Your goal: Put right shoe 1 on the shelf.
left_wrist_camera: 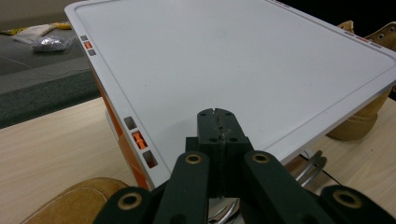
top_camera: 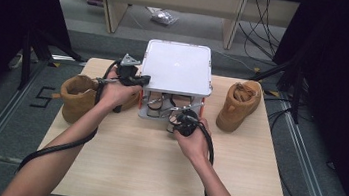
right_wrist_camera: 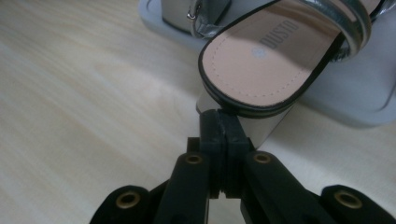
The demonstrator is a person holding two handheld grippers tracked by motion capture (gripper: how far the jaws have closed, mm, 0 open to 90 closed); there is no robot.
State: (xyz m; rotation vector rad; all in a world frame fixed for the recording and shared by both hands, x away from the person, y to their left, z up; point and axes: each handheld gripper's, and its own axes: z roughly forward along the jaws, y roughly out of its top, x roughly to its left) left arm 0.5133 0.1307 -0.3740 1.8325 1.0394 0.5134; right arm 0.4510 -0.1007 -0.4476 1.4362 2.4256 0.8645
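Observation:
A white two-tier shoe rack (top_camera: pixel 176 68) stands at the middle back of the table. Its flat top shelf (left_wrist_camera: pixel 243 60) is bare. My left gripper (top_camera: pixel 143 79) is shut and empty, with its tips (left_wrist_camera: pixel 217 119) over the near left corner of that shelf. On the lower shelf (right_wrist_camera: pixel 355 107) lie sandals with silver straps (top_camera: pixel 156 103). One sandal (right_wrist_camera: pixel 261 65), with a tan insole, black rim and block heel, sticks out over the shelf's front edge. My right gripper (right_wrist_camera: pixel 223 120) is shut, its tips touching the rim of that sandal's heel end (top_camera: pixel 176 118).
A tan boot (top_camera: pixel 77 97) stands left of the rack, behind my left hand, and shows again (left_wrist_camera: pixel 79 200) under the left gripper. A second tan boot (top_camera: pixel 239 106) stands to the rack's right. The wooden table (top_camera: pixel 153 176) lies bare in front. Cables trail from both grippers.

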